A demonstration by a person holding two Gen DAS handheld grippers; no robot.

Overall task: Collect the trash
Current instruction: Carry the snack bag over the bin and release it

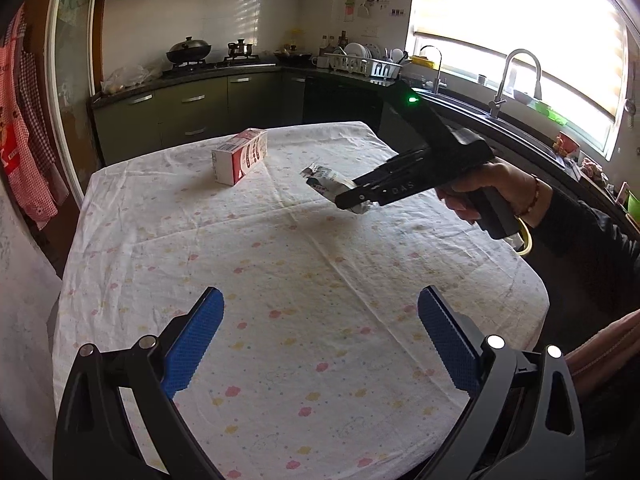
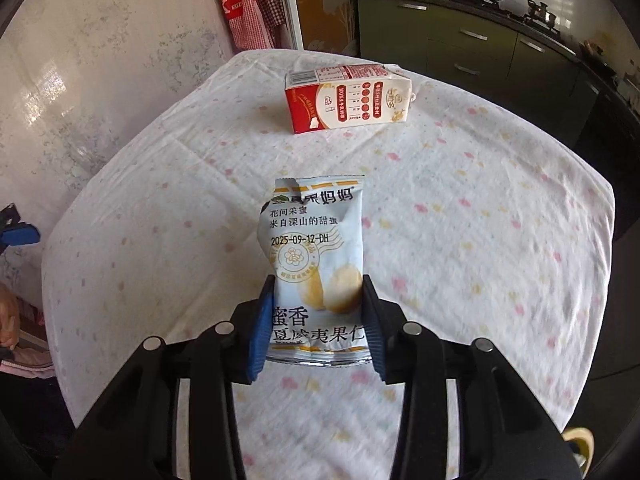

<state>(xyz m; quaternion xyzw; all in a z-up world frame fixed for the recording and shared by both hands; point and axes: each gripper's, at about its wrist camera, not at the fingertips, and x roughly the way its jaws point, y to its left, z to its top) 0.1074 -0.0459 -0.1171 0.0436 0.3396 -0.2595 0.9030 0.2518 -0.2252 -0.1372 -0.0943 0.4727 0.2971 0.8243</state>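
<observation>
Blown-out window (image 1: 520,20) glare, fisheye-bent edges, slight motion blur.

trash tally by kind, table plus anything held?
Snack wrapper: 1, clamped in the right gripper, held above the table
Milk carton: 1, lying on its side on the table
Total: 2 pieces of trash
The left gripper holds nothing.
</observation>
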